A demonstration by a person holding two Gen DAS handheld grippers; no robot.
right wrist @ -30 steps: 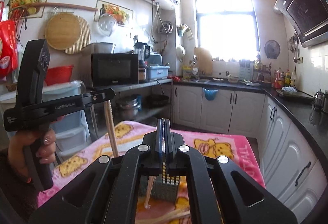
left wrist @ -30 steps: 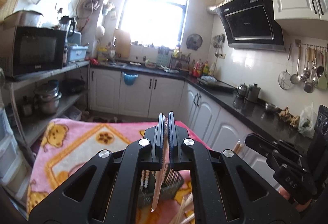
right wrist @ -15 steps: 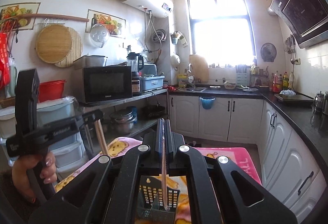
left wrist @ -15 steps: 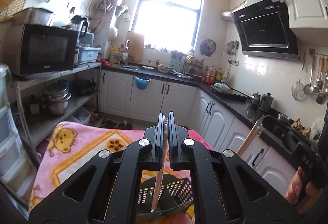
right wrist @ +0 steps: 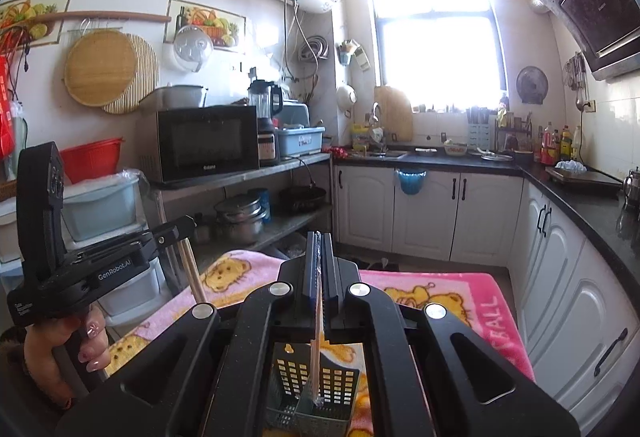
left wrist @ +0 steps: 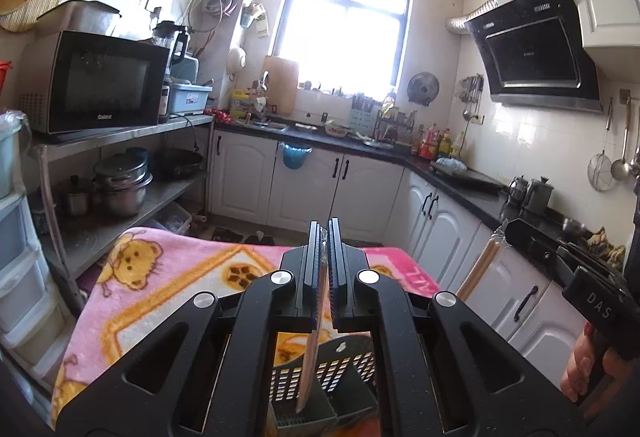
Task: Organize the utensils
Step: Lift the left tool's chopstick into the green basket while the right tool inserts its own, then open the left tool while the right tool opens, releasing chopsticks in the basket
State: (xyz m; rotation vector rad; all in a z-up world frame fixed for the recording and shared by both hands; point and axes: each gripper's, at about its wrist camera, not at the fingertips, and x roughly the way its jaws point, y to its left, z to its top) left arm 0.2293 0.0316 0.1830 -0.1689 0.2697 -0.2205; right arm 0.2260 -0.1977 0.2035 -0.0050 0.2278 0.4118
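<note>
Two hand-held grippers hang over a dark slotted caddy [left wrist: 320, 389] on a worktop covered by a pink bear-print blanket [left wrist: 168, 289], each bringing a chopstick to the holder. The left gripper [left wrist: 325, 277] has its jaws closed on a chopstick [left wrist: 310, 357], whose lower tip hangs at the mouth of one of the caddy's compartments; whether it has touched the bottom cannot be told. The right gripper [right wrist: 319, 277] is likewise clamped on a second chopstick [right wrist: 316, 353], its tip down among the caddy's [right wrist: 308, 377] slotted walls. From the right wrist view, the left gripper's stick shows slanting down past the person's hand [right wrist: 66, 349]; from the left wrist view, the right gripper's stick [left wrist: 476, 269] slants the same way just beside the cabinets. By the look of it, the job is partway through: both sticks are lined up over the holder but neither has been let go, so lowering and release appear to be what is left. No other loose utensils show on the blanket in these views, though the grippers' bodies hide much of it.
</note>
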